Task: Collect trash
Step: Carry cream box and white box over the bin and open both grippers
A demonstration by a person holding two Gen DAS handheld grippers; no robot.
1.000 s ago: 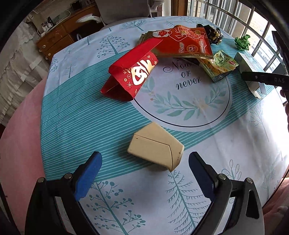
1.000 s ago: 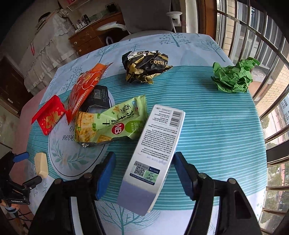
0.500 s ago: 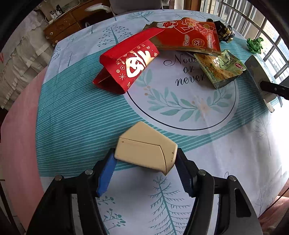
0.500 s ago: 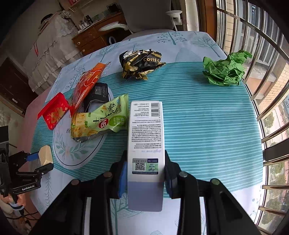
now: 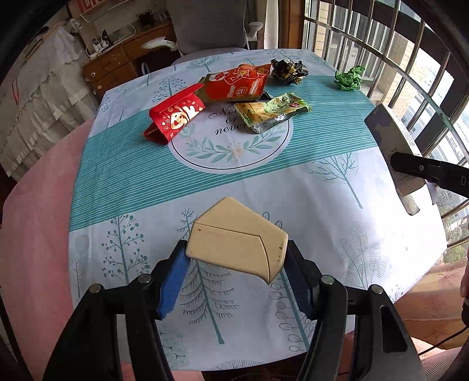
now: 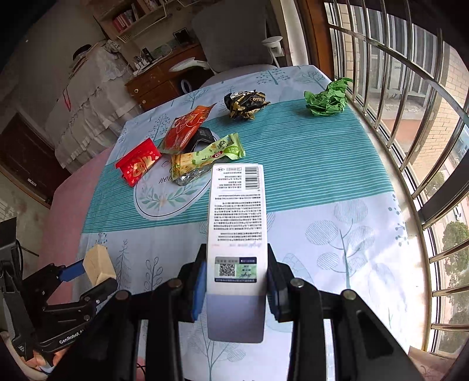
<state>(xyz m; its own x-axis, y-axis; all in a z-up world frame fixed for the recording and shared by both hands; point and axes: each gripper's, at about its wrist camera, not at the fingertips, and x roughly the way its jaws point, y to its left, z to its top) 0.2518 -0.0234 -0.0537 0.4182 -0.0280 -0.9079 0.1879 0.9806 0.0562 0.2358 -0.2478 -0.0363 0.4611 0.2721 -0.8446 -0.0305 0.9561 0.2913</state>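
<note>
My left gripper (image 5: 234, 269) is shut on a beige box (image 5: 234, 243) and holds it above the table's near edge; it also shows in the right wrist view (image 6: 98, 263). My right gripper (image 6: 234, 281) is shut on a tall white printed box (image 6: 236, 231), lifted off the table; that box shows at the right of the left wrist view (image 5: 392, 146). On the table lie a red envelope box (image 5: 176, 117), a red snack bag (image 5: 237, 85), a green cracker packet (image 5: 272, 112), a crumpled dark wrapper (image 5: 288, 71) and a crumpled green paper (image 5: 348, 79).
The round table has a teal and white tree-print cloth (image 5: 146, 175) over a pink cover (image 5: 35, 205). A barred window (image 6: 410, 102) runs along the right side. A grey chair (image 5: 211, 26) and a wooden cabinet (image 5: 117, 64) stand behind the table.
Both grippers closed on their boxes, then lifted them and drew back toward the near edge of the table. The other trash has not moved.
</note>
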